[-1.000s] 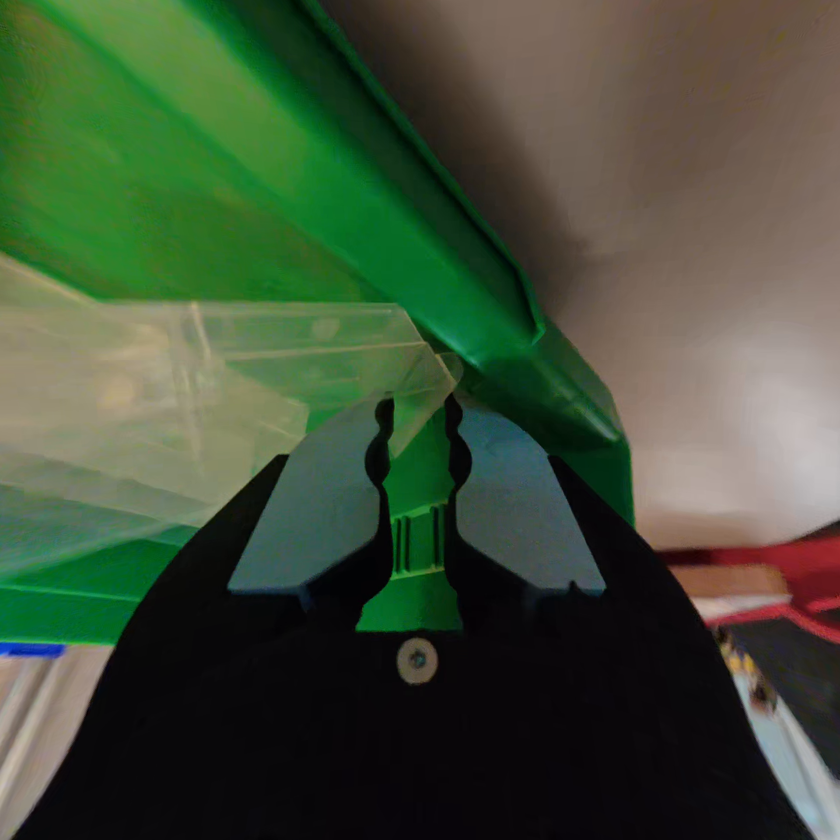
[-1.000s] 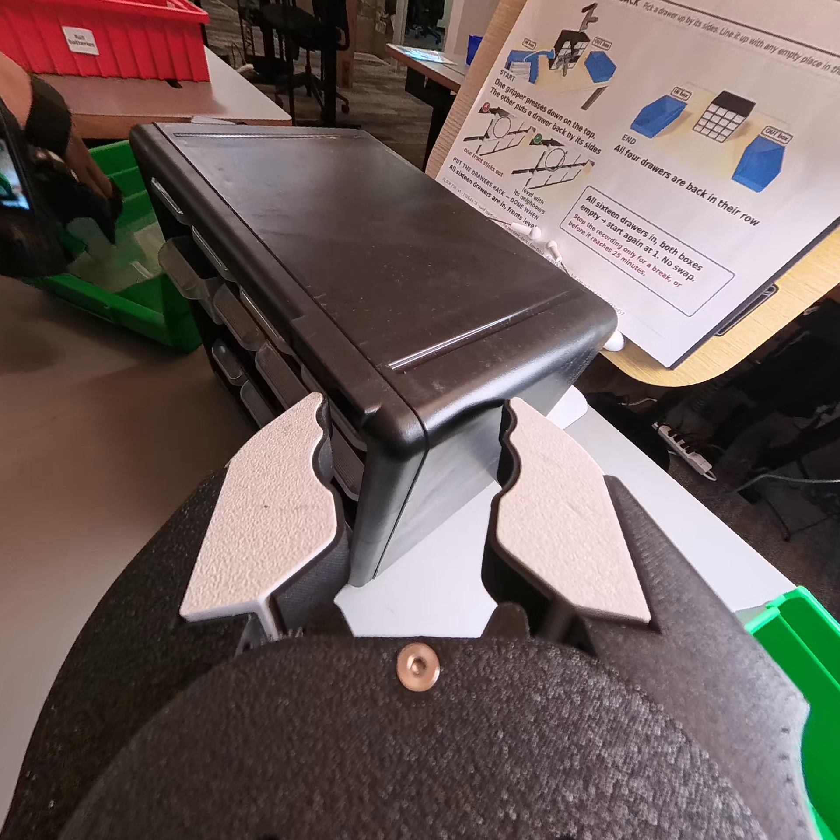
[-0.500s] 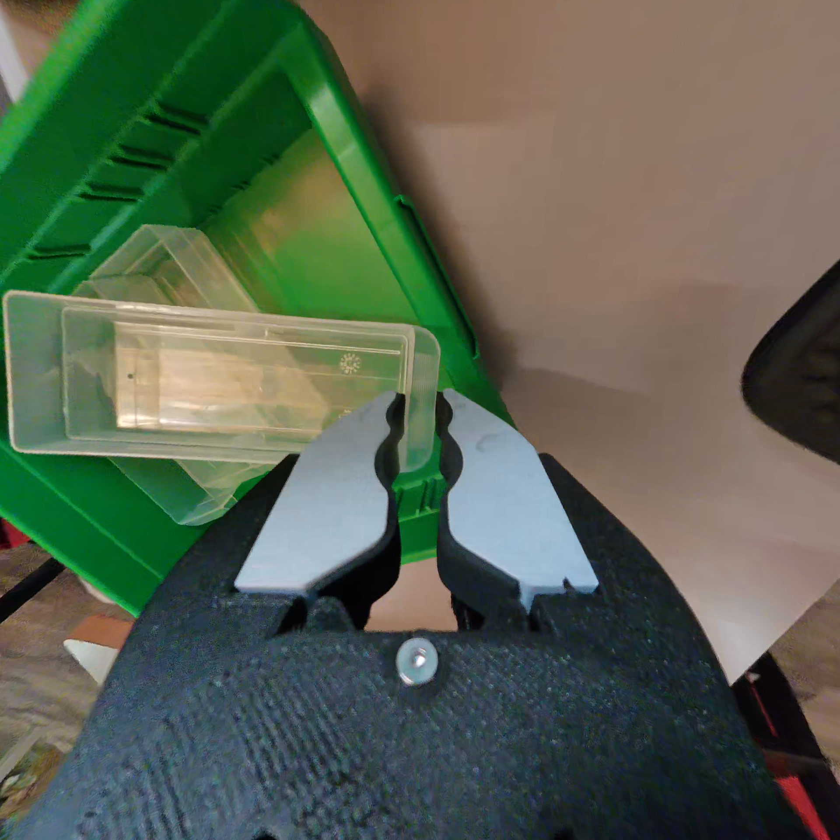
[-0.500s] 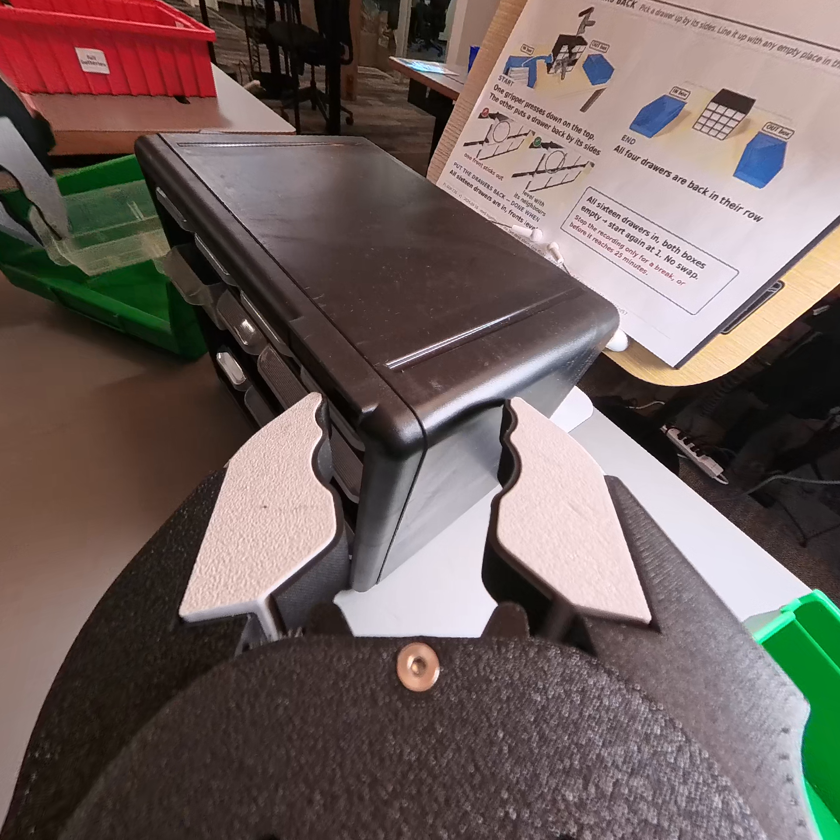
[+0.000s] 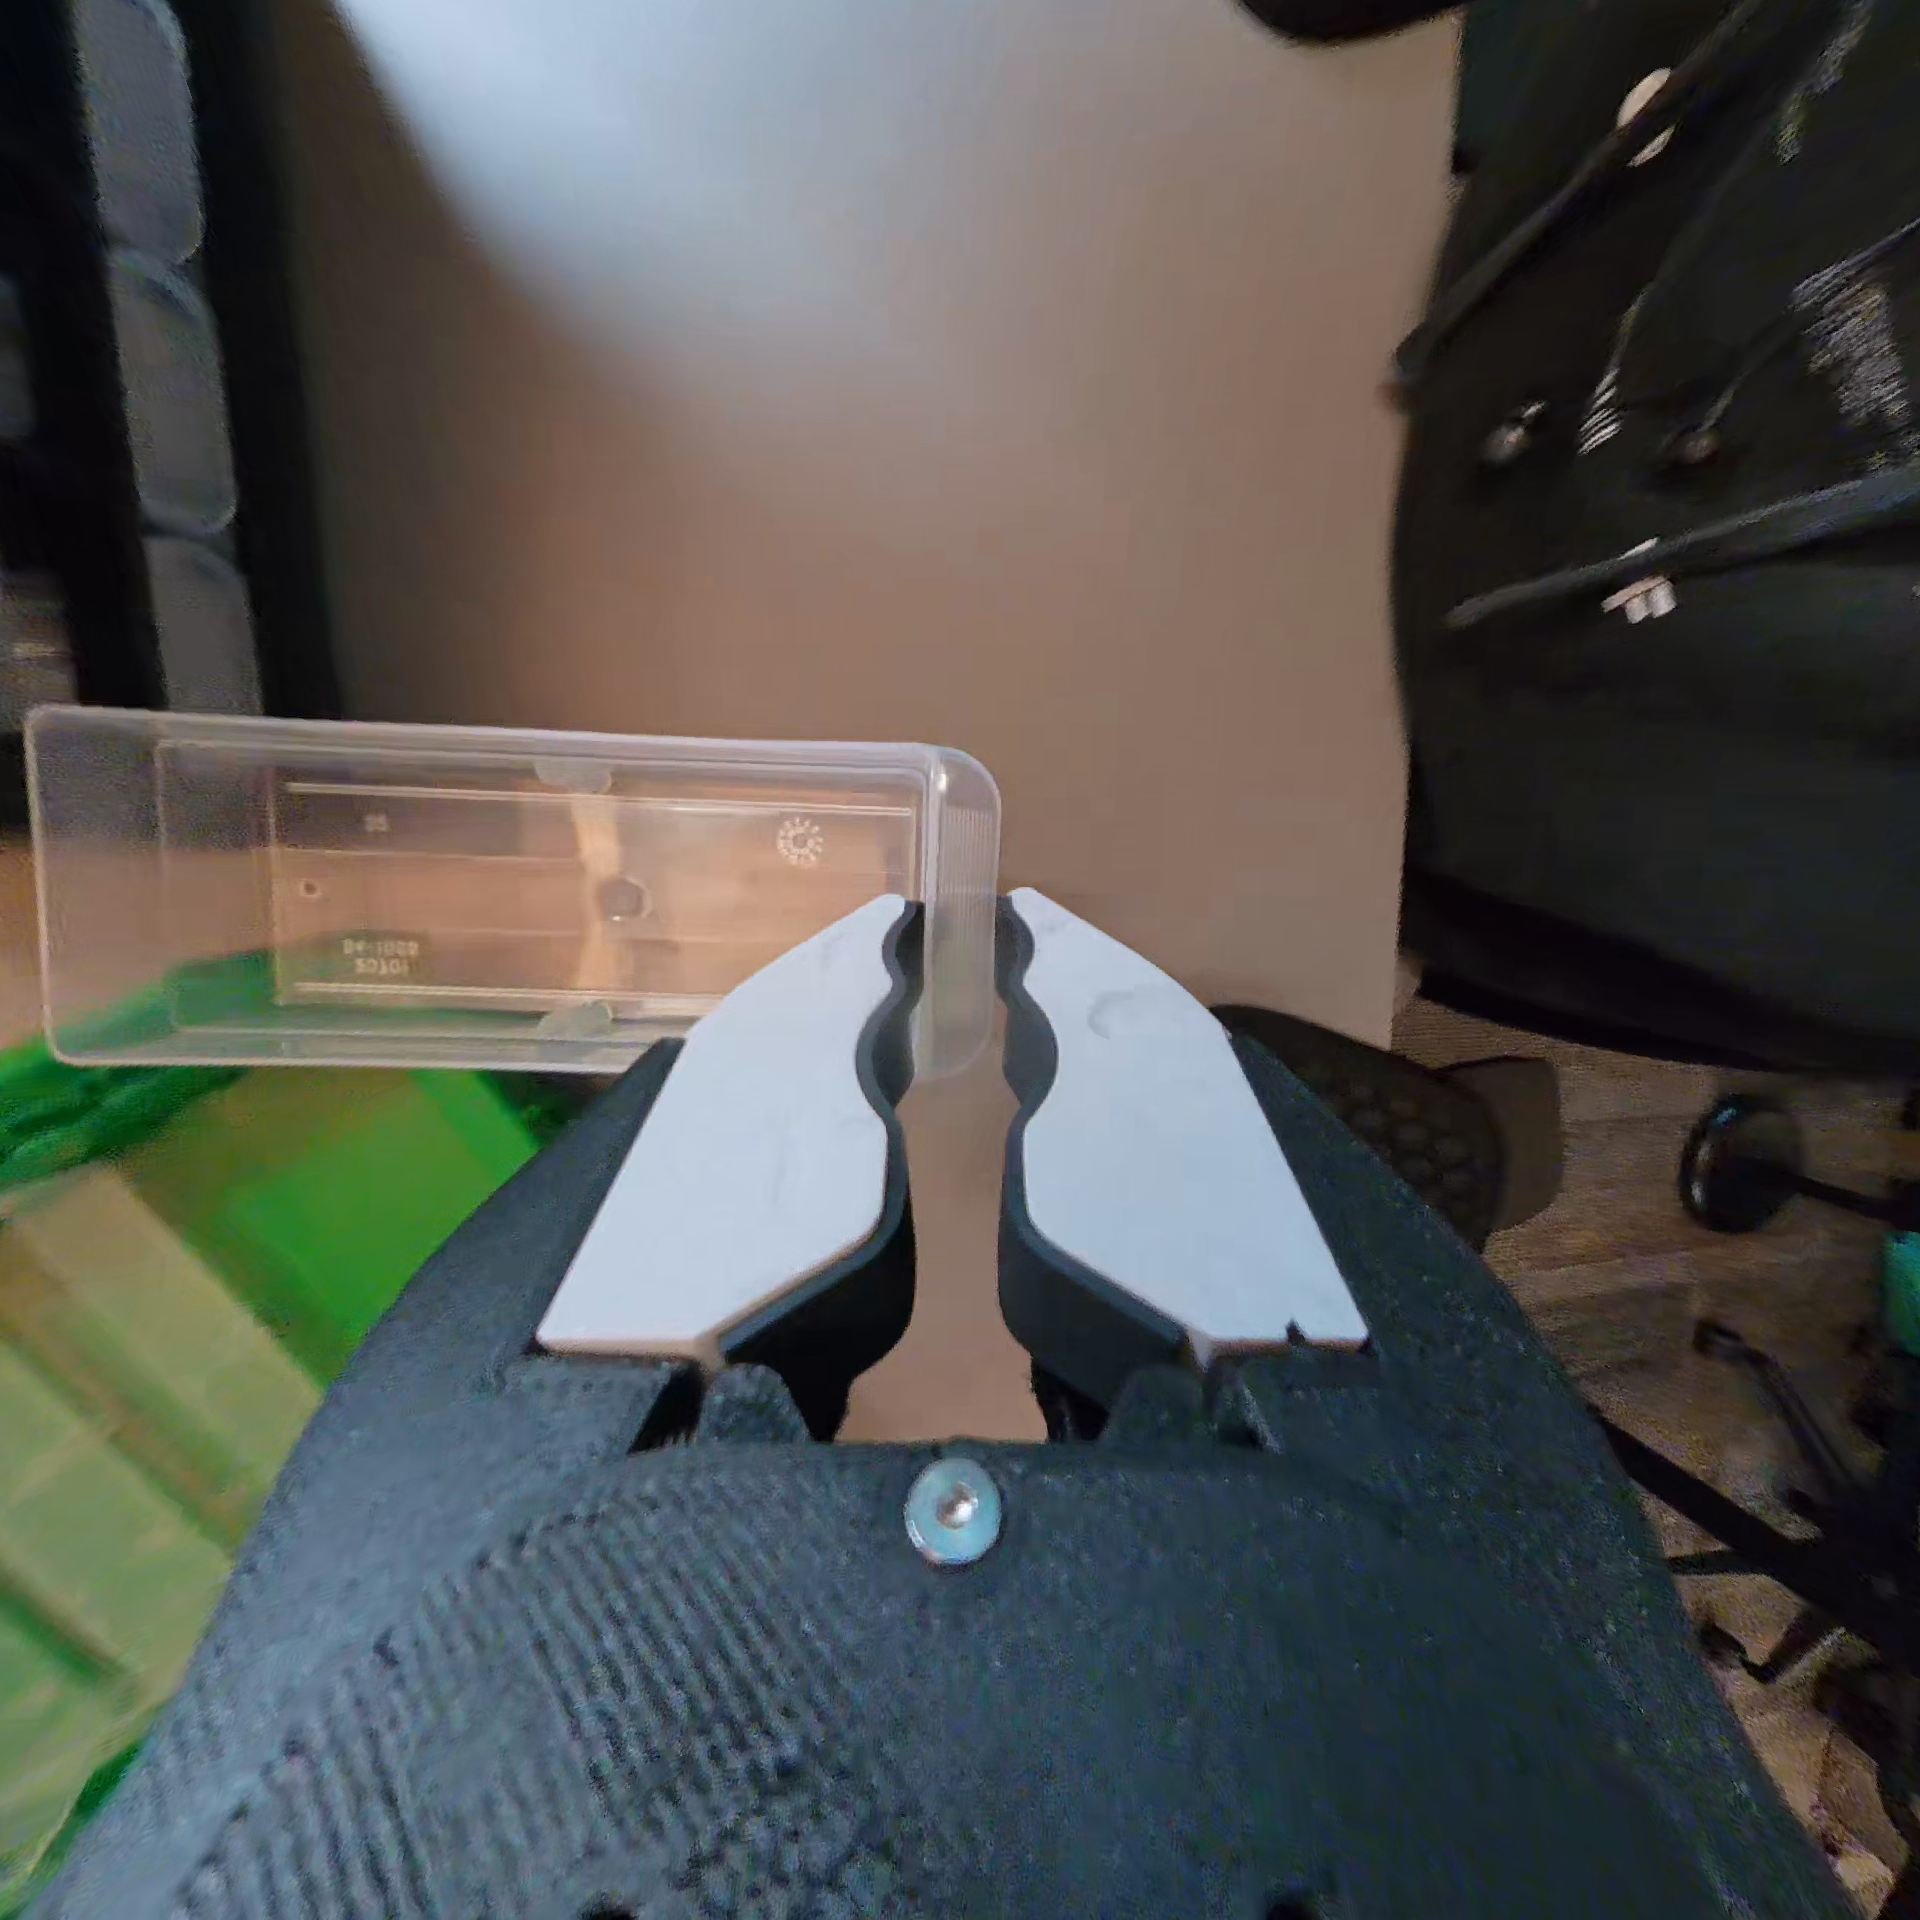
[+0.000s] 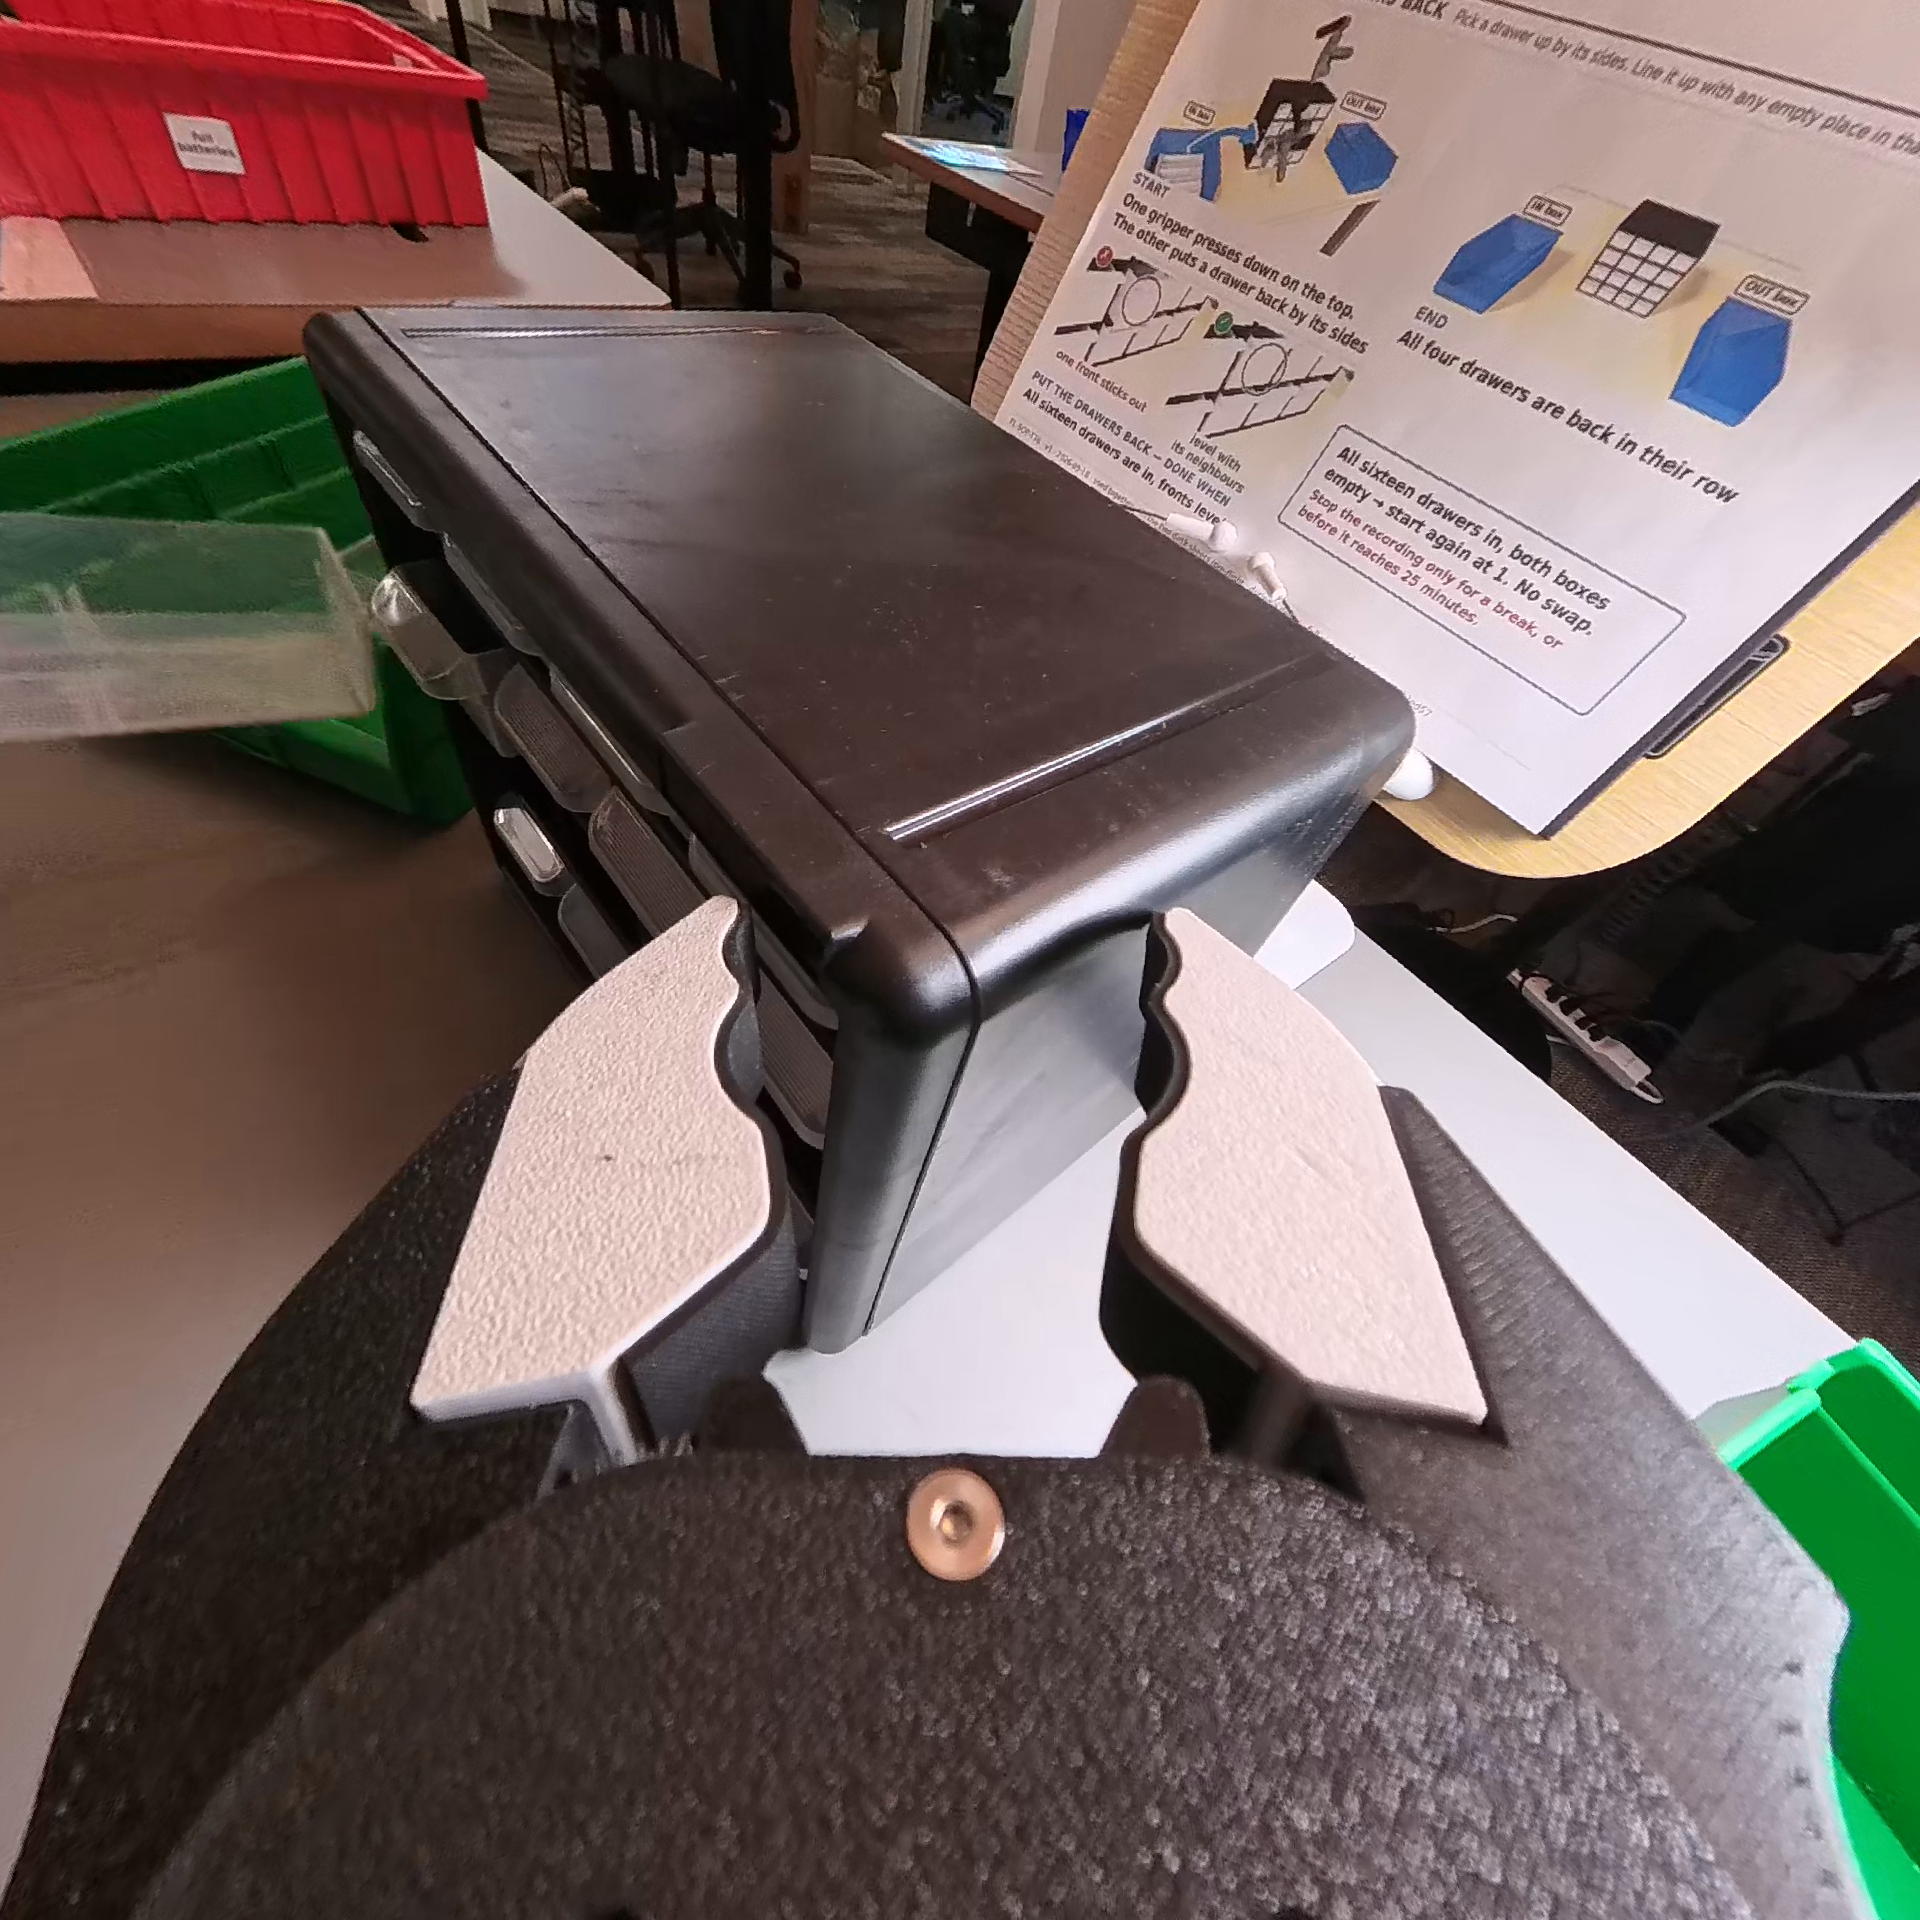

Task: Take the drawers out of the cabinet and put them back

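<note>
My left gripper (image 5: 954, 914) is shut on the front tab of a clear plastic drawer (image 5: 488, 894) and holds it in the air, its body pointing left. The same drawer (image 6: 177, 623) shows in the right wrist view, hovering just in front of the black cabinet (image 6: 883, 623), near its upper drawers. My right gripper (image 6: 945, 935) is open and empty, with its fingers on either side of the cabinet's near top corner. The cabinet front holds several clear drawers (image 6: 540, 842). The cabinet front (image 5: 156, 364) is blurred at the left of the left wrist view.
A green bin (image 6: 208, 468) stands left of the cabinet and shows below the held drawer (image 5: 260, 1195). Another green bin (image 6: 1849, 1507) is at the near right. A red bin (image 6: 239, 135) is far left. An instruction poster (image 6: 1455, 364) leans behind the cabinet.
My left gripper has lifted the clear drawer out of the green bin and carried it over to the cabinet's front. My right gripper has stayed at the cabinet's corner.
</note>
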`<state>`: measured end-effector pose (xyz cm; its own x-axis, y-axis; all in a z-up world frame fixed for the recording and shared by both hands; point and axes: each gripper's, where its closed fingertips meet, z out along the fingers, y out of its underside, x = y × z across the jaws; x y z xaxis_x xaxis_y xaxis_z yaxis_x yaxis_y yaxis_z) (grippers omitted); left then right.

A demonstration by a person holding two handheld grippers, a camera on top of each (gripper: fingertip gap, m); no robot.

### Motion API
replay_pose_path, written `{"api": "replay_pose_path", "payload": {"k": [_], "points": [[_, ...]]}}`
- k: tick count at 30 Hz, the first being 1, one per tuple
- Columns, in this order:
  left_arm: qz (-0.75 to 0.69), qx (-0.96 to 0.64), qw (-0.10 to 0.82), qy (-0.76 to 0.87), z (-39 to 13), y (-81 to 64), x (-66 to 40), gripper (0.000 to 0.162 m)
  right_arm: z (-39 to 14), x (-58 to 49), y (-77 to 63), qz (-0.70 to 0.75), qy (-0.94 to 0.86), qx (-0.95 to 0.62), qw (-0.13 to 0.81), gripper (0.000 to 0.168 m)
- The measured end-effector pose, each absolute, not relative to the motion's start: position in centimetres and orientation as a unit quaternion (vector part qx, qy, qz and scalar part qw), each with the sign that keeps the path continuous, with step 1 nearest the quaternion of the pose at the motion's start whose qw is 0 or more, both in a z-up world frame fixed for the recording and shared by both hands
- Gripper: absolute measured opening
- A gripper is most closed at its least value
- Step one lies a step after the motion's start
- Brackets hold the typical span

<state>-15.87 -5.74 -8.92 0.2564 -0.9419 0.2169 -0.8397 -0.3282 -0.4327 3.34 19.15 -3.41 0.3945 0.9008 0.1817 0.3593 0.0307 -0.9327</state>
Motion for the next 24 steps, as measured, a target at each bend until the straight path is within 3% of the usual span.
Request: {"api": "replay_pose_path", "payload": {"k": [1, 12, 16, 20, 24], "points": [[-0.235, -0.780, 0.114, 0.569, -8.8, -5.9, -15.1, 0.013, -3.4, 3.3, 19.2, 0.256, -0.486, -0.647, 0.528, 0.070], [-0.272, -0.762, 0.107, 0.578, -9.3, -5.0, -10.5, 0.013, -3.1, 3.6, 19.1, 0.283, -0.493, -0.636, 0.522, 0.067], [-0.269, -0.758, 0.113, 0.584, -9.7, -5.0, -10.0, 0.013, -1.6, 4.7, 18.4, 0.346, -0.482, -0.616, 0.518, 0.046], [-0.262, -0.760, 0.117, 0.583, -10.0, -4.6, -9.8, 0.013, 0.1, 4.3, 19.2, 0.362, -0.449, -0.608, 0.545, 0.014], [-0.253, -0.769, 0.115, 0.576, -10.2, -3.8, -9.6, 0.013, -0.7, 3.4, 20.6, 0.342, -0.457, -0.629, 0.529, 0.006]]}}
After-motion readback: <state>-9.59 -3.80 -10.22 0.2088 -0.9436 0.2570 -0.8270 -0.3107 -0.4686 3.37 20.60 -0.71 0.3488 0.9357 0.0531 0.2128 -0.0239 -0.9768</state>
